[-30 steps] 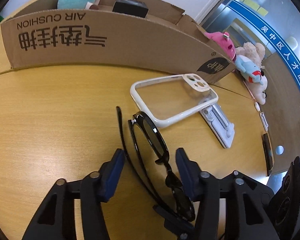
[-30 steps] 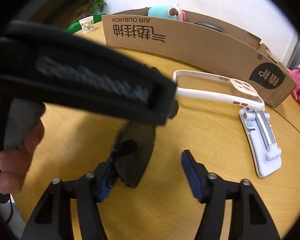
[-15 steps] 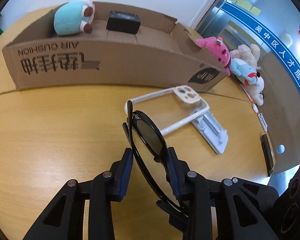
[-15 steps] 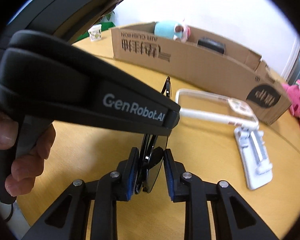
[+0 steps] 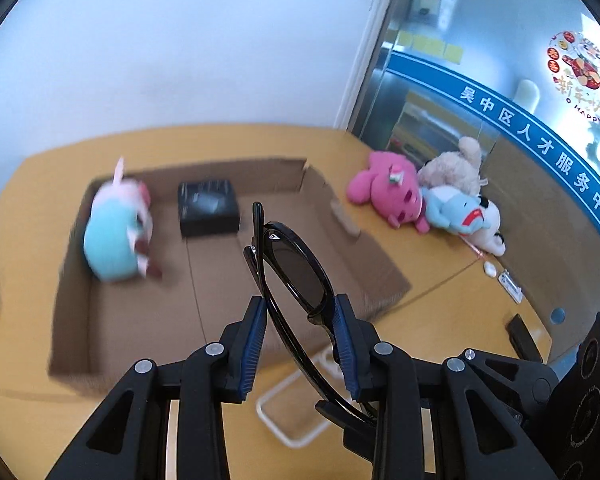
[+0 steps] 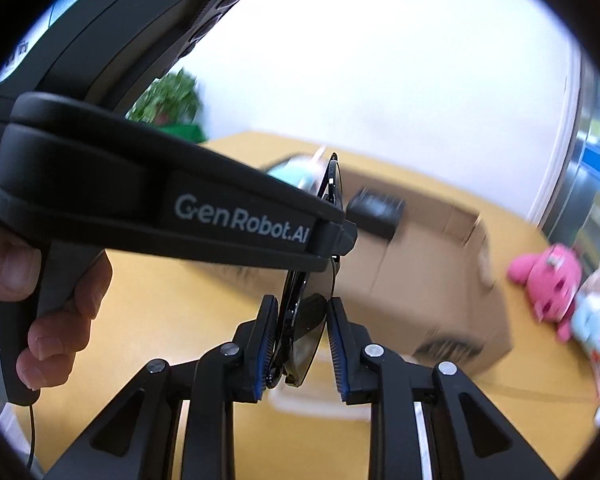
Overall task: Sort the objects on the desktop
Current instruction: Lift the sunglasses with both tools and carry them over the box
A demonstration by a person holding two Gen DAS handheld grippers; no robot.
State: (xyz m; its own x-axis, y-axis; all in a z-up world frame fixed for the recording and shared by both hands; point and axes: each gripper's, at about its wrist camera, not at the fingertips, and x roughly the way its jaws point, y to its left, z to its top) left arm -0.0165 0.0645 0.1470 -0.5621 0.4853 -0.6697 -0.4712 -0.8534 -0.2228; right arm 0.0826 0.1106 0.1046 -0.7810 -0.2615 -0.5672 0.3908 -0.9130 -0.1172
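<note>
Both grippers, left (image 5: 300,340) and right (image 6: 302,344), now have their fingers clamped on the black sunglasses (image 5: 296,276), which have left the bench (image 5: 440,240) and hang above the near wall of the cardboard box (image 5: 228,280). The lift looks finished, so lowering them into the box beside the black case (image 5: 208,207) comes next.

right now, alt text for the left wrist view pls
The left gripper holds black sunglasses clamped between its blue pads, above a wooden table. Beyond lies an open cardboard box containing a blue plush toy and a black box; more plush toys lie to the right.
</note>
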